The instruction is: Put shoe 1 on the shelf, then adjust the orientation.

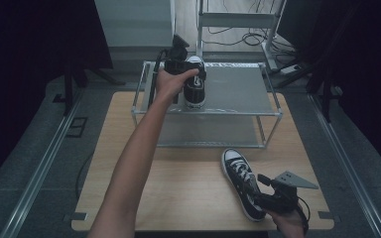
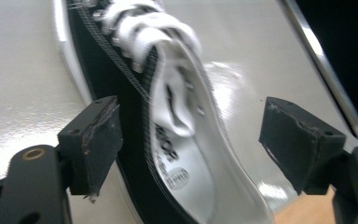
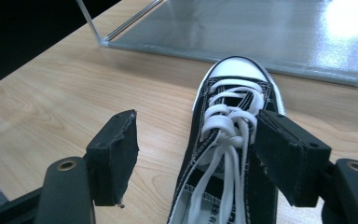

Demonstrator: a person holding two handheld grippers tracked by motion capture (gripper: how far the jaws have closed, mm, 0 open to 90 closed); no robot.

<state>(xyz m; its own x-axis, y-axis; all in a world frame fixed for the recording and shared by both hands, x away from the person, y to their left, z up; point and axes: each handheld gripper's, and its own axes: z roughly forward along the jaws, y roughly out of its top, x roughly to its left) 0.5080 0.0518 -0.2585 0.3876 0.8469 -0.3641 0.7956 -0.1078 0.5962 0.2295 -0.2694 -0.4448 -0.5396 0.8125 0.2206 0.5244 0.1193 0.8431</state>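
Two black canvas sneakers with white laces are in view. One sneaker (image 1: 195,91) (image 2: 177,140) stands on the top shelf of a metal rack (image 1: 238,89). My left gripper (image 1: 186,69) (image 2: 193,140) is open around its heel opening; the left pad (image 2: 95,144) is against the shoe's side and the right pad (image 2: 298,140) stands clear of it. The other sneaker (image 1: 238,173) (image 3: 228,130) lies on the wooden table (image 1: 178,168), toe toward the rack. My right gripper (image 1: 260,188) (image 3: 198,154) is open astride its rear half, jaws at the height of the laces.
The rack's lower shelf (image 1: 208,131) (image 3: 261,32) sits just beyond the table sneaker's toe. The rack's front posts (image 1: 277,121) rise at either side. Bare wood lies to the left of the sneaker (image 3: 74,93). Dark floor and rails surround the table.
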